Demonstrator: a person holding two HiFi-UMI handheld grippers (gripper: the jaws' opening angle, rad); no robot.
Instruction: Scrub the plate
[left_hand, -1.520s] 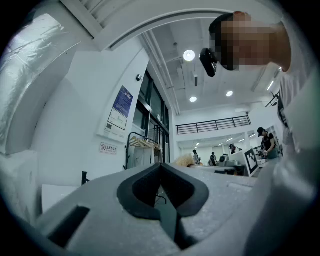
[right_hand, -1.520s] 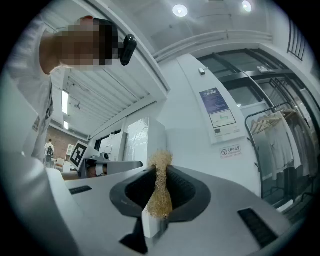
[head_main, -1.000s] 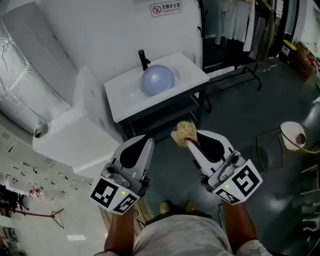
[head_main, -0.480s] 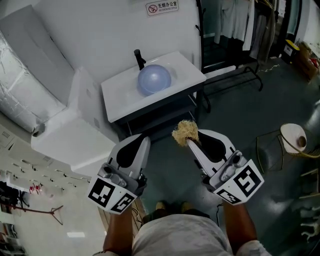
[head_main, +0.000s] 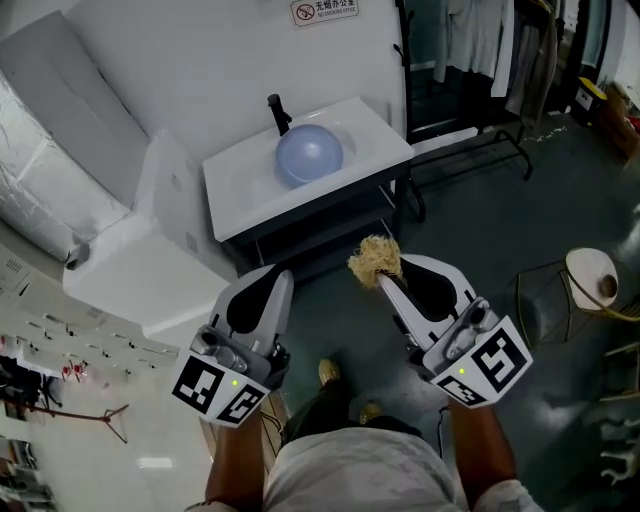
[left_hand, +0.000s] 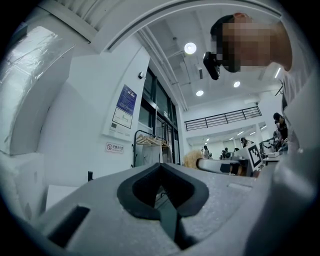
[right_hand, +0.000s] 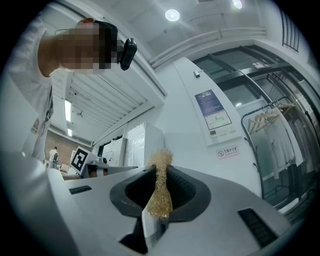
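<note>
Right hand-held gripper (head_main: 392, 285) clamps straw-coloured scrubber (head_main: 372, 262). Left hand-held gripper (head_main: 268, 285) closed, empty. Blue plate (head_main: 309, 155) far, on white surface (head_main: 240, 200).

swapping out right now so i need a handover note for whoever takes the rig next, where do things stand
Left gripper: shut, nothing between its jaws.
Right gripper: shut on the straw-coloured scrubber, whose tuft sticks out past the tips.
Pale blue plate: lying in the white sink by the black tap, well ahead of both grippers, with nothing touching it.
Done: the scrubber is in hand.
Left: step up to the sink, probably steady the plate with the left gripper, then scrub it with the right.
</note>
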